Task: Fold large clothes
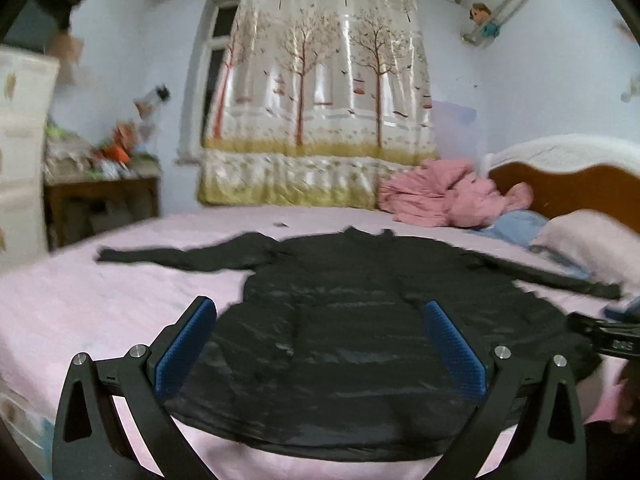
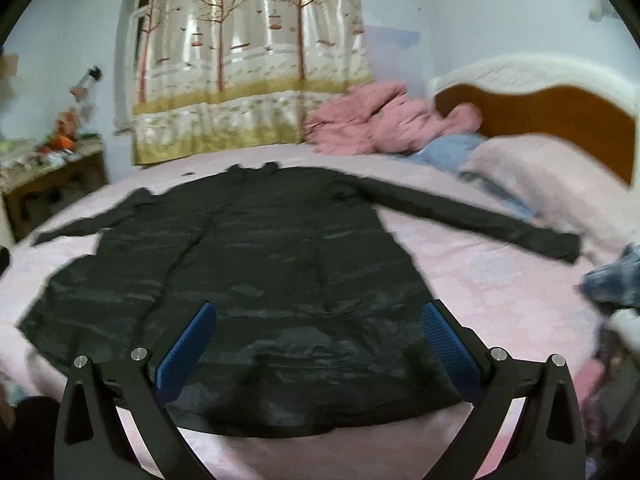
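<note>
A long black coat (image 1: 344, 320) lies flat on the pink bed sheet (image 1: 100, 304), collar at the far side, hem toward me, both sleeves spread out sideways. My left gripper (image 1: 320, 344) hovers open above the hem with nothing between its blue pads (image 1: 188, 344). In the right wrist view the same coat (image 2: 248, 280) fills the middle, its right sleeve (image 2: 480, 216) reaching toward the pillow. My right gripper (image 2: 318, 344) hangs open over the coat's lower right part, holding nothing. The right gripper's body (image 1: 608, 336) shows at the right edge of the left wrist view.
A pink crumpled quilt (image 1: 444, 196), a blue cloth (image 1: 516, 224) and a pillow (image 1: 592, 244) lie at the headboard (image 1: 580, 188). A blue-grey garment (image 2: 616, 280) sits at the bed's right edge. A cluttered wooden table (image 1: 100, 196) and white drawers (image 1: 20, 152) stand on the left. A curtain (image 1: 320, 92) hangs behind.
</note>
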Available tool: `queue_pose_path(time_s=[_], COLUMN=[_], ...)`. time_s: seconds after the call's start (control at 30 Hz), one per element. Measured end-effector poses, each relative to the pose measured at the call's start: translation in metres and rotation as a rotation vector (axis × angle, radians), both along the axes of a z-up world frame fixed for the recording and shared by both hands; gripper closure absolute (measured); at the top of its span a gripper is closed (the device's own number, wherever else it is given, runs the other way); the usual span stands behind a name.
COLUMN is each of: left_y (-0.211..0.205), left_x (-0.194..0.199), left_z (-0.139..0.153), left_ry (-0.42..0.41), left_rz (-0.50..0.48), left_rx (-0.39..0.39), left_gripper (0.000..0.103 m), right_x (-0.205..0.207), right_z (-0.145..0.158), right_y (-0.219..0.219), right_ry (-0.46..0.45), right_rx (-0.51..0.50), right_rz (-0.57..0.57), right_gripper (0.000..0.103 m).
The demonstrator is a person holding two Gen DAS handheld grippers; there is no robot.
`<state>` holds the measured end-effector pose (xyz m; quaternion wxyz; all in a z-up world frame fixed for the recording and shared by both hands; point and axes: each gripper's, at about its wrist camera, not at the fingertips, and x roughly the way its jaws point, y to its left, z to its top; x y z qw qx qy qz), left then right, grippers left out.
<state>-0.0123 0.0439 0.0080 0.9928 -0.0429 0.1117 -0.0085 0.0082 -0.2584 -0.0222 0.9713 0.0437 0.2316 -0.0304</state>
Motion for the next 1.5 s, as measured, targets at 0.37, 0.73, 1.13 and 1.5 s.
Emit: queue_pose_path(time_s=[0.37, 0.73, 1.13, 1.5], left_y=[0.083, 0.053, 0.039, 0.033], left_x=[0.03, -0.025, -0.008, 0.024], left_z=[-0.055, -0.095, -0.102, -0.07], left_ry=[0.188, 0.103, 0.23, 0.155], left_rz=[-0.025, -0.195, -0.384, -0.278], left_rx=[-0.163, -0.062, -0.124, -0.119], left_gripper=[0.015, 0.045, 0.026, 0.096], right_x=[0.004, -0.037, -0.022, 0.004], right_z=[-0.038, -0.083, -0.095, -0.059], right_y=[-0.056, -0.013, -0.031, -0.03], right_ry=[0.053, 0.067, 0.077, 0.012], right_rx=[0.281, 0.347, 0.539, 0.295], right_rz=[0.089, 0.184, 0.249, 0.106], right_gripper=[0.01, 0.033, 0.036, 0.088])
